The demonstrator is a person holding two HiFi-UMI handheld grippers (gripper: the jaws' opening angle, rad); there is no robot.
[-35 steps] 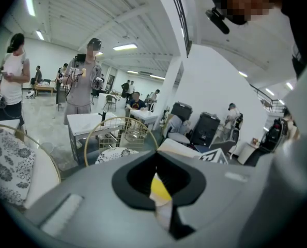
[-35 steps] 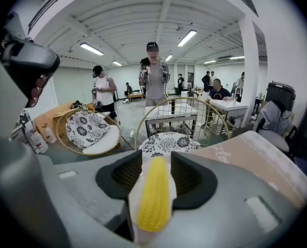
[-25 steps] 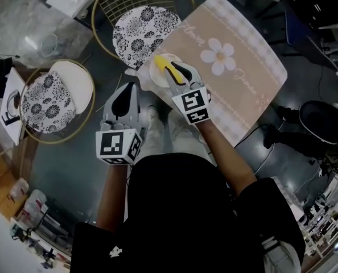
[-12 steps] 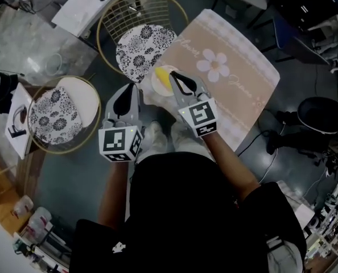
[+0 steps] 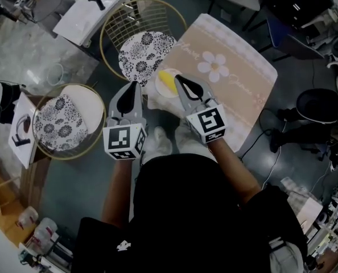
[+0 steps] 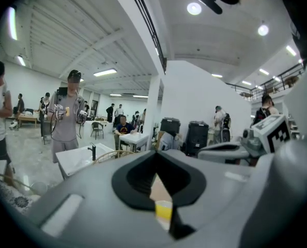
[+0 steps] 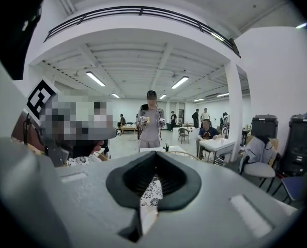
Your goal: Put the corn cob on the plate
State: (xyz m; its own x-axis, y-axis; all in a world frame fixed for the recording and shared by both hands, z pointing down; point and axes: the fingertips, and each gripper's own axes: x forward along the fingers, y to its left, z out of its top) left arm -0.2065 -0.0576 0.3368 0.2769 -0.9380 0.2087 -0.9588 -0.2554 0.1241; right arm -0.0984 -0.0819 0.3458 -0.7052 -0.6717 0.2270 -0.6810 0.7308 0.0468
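Note:
The yellow corn cob [image 5: 165, 81] lies on a small white plate [image 5: 160, 91] at the near edge of a tan table mat with a flower print [image 5: 226, 67]. My right gripper [image 5: 180, 79] hovers over the plate's right side, shut and empty, its tip just beside the cob. My left gripper [image 5: 135, 84] is held left of the plate, also shut and empty. In the left gripper view [image 6: 156, 177] a bit of the corn cob [image 6: 164, 210] shows through the slit between the jaws. The right gripper view [image 7: 154, 174] shows only patterned cushion through its slit.
Two gold wire chairs with black-and-white patterned cushions stand left of the mat, one at the back [image 5: 141, 54] and one nearer [image 5: 58, 121]. A white table with a black tap [image 5: 92, 7] is behind them. A black round stool [image 5: 320, 107] stands right. People stand in the hall.
The right gripper held the corn cob over the plate, then let it go; the cob now rests there. Both grippers have risen, and the right jaws have closed.

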